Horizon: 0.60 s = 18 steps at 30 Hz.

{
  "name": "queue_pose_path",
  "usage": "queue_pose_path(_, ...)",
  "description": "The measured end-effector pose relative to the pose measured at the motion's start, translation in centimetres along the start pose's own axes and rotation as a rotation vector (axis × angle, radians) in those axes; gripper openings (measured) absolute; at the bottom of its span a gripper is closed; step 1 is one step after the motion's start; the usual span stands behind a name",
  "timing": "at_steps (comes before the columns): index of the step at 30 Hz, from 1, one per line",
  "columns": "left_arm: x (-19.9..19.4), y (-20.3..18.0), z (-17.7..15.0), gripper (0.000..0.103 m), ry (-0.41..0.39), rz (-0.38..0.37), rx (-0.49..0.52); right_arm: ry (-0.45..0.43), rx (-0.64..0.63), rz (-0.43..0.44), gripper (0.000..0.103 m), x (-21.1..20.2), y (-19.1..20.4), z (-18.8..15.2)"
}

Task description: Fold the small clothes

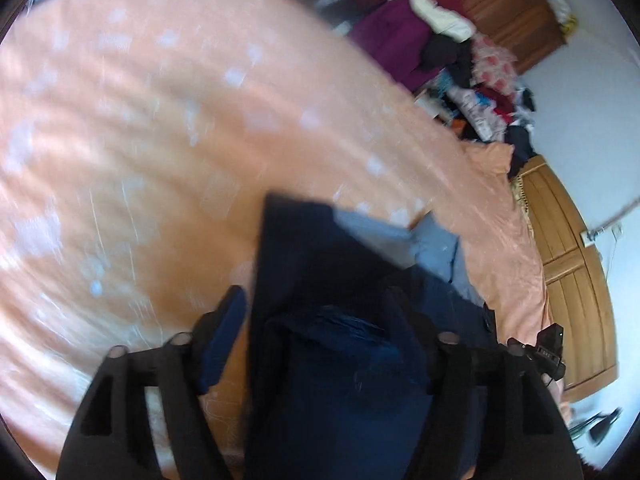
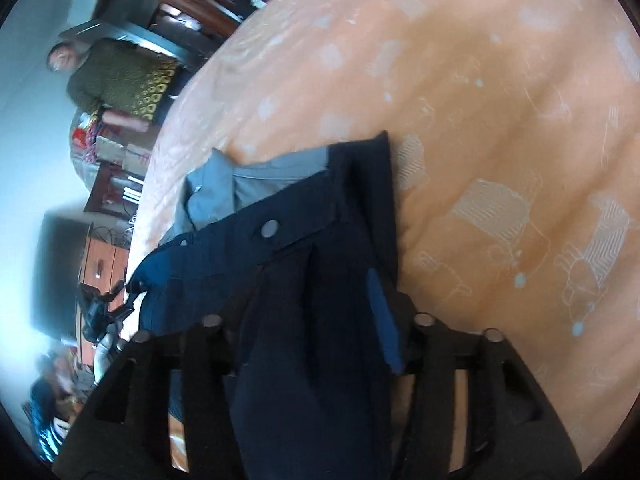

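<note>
A dark navy garment [image 1: 340,280] with a grey inner lining [image 1: 400,236] lies partly on the orange bedsheet [image 1: 160,140]. Its near end is bunched up between the fingers of my left gripper [image 1: 316,312], which is shut on that thick fold; the cloth hides the right finger. In the right wrist view the same garment [image 2: 304,280] shows a round snap button [image 2: 270,228] on its waistband. My right gripper [image 2: 316,320] is shut on another bunch of it, with the blue pad [image 2: 382,316] pressed against the cloth and the left finger covered.
The patterned orange sheet [image 2: 500,140] covers the bed all around. A heap of clothes [image 1: 460,60] lies past the bed's far edge by wooden furniture [image 1: 568,272]. A seated person [image 2: 116,76] is beyond the bed, with shelves and boxes [image 2: 116,152] close by.
</note>
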<state>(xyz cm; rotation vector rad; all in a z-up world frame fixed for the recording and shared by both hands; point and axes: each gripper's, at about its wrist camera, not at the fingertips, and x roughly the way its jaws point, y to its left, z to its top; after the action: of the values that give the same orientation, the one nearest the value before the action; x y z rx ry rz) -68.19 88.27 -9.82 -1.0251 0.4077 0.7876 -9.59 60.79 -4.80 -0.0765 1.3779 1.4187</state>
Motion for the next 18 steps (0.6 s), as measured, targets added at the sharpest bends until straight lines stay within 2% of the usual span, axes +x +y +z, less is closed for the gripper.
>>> queue_pose_path(1,-0.6,-0.4,0.1,0.084,-0.017,-0.001,0.015,-0.017,-0.012,0.012,0.063,-0.1,0.1,0.1)
queue_pose_path(2,-1.2,-0.7,0.0,0.084,-0.031,0.009,0.036,-0.027,-0.031,0.016,0.064,-0.2,0.4,0.0)
queue_pose_path(5,-3.1,-1.6,-0.4,0.084,-0.063,0.069,0.109,0.013,-0.05,-0.009,0.063,1.3,0.2,-0.1)
queue_pose_path(7,-3.6,-1.0,0.1,0.084,-0.057,0.073,0.114,0.026,-0.053,-0.032,0.061,2.3,0.0,0.2)
queue_pose_path(9,-3.2,-0.5,0.3,0.084,-0.042,0.065,0.107,0.009,-0.067,-0.046,0.061,2.3,0.1,0.0)
queue_pose_path(13,-1.8,-1.1,0.6,0.084,0.011,0.06,0.166,-0.023,-0.143,-0.082,0.061,1.6,1.3,-0.7)
queue_pose_path(16,0.4,-2.1,0.9,0.084,0.085,-0.022,0.2,-0.02,-0.201,-0.078,0.05,1.4,1.8,-1.4)
queue_pose_path(18,2.2,-1.8,1.4,0.084,0.107,-0.025,0.187,-0.034,-0.209,-0.103,0.045,1.6,1.5,-1.2)
